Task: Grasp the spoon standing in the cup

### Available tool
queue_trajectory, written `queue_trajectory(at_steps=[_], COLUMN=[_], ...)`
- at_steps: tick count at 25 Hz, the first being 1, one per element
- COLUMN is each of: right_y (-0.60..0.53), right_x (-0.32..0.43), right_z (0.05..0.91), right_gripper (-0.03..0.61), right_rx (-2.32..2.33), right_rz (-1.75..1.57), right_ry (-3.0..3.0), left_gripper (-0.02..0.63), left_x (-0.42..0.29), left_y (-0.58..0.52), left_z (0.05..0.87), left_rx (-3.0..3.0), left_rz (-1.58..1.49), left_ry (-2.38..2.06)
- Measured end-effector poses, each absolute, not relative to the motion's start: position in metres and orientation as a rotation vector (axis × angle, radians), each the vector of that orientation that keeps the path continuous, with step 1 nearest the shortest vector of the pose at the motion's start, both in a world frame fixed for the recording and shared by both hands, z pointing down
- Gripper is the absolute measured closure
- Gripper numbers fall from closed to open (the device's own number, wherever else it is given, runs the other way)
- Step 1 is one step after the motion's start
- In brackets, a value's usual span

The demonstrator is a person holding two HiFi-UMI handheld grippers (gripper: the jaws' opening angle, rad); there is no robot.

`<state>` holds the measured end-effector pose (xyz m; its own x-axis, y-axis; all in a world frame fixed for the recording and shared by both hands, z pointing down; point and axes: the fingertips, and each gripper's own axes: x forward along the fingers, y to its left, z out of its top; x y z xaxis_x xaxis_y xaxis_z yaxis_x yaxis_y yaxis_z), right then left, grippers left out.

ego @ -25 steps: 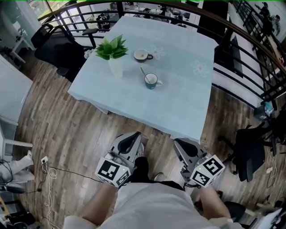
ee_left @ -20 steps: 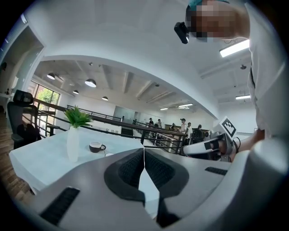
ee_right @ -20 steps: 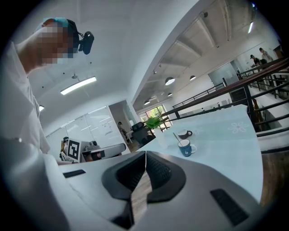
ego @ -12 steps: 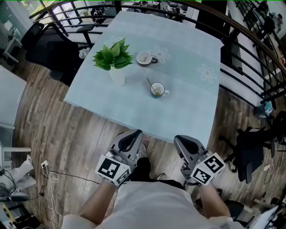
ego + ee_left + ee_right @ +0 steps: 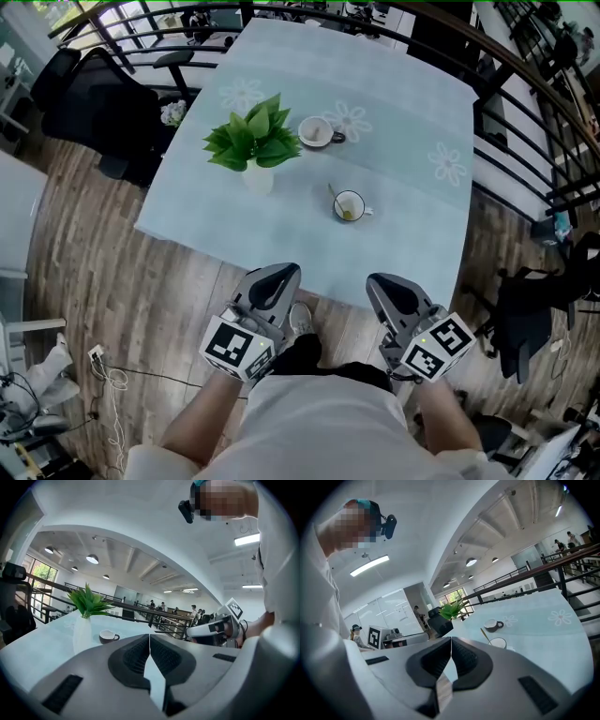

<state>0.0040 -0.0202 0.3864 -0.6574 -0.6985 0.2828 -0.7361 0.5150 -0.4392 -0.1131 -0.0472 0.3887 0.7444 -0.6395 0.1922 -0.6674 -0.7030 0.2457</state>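
A small cup [image 5: 350, 206] stands on the pale blue table [image 5: 281, 230], and a spoon [image 5: 335, 197] leans out of it to the upper left. The right gripper view also shows that cup [image 5: 498, 642] with the spoon [image 5: 484, 635]. Both grippers are held close to the person's body, short of the table's near edge. My left gripper [image 5: 274, 278] is shut with nothing in it. My right gripper [image 5: 386, 285] is also shut and holds nothing. The cup lies ahead of the right gripper, well beyond its tips.
A white vase with a green plant [image 5: 253, 150] stands left of the cup. A second cup [image 5: 317, 131] with a dark handle sits farther back. Black railings [image 5: 525, 122] run along the table's right and far sides. A dark chair [image 5: 89, 103] stands at the left.
The view has shifted forward: the table and cup now sit lower and closer to the grippers. Both grippers stayed shut near the body.
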Motion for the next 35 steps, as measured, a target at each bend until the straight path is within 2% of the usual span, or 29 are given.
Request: queue_trajectory(at_steps=[15,35], right_y=[-0.065,-0.122], right_x=[-0.011,0.044], right_z=[0.388,0.418], right_gripper=[0.557,0.557], right_rx=[1.248,1.053], right_rz=[0.837,0.942], right_ry=[-2.671,-2.707], left_gripper=[0.592,0.592], left_x=[-0.114,-0.064], left_y=[-0.091,-0.151], left_z=[0.400,0.445], left_rx=[2.637,2.502], left_rz=[0.139,0.243], left_ry=[-0.993,-1.163])
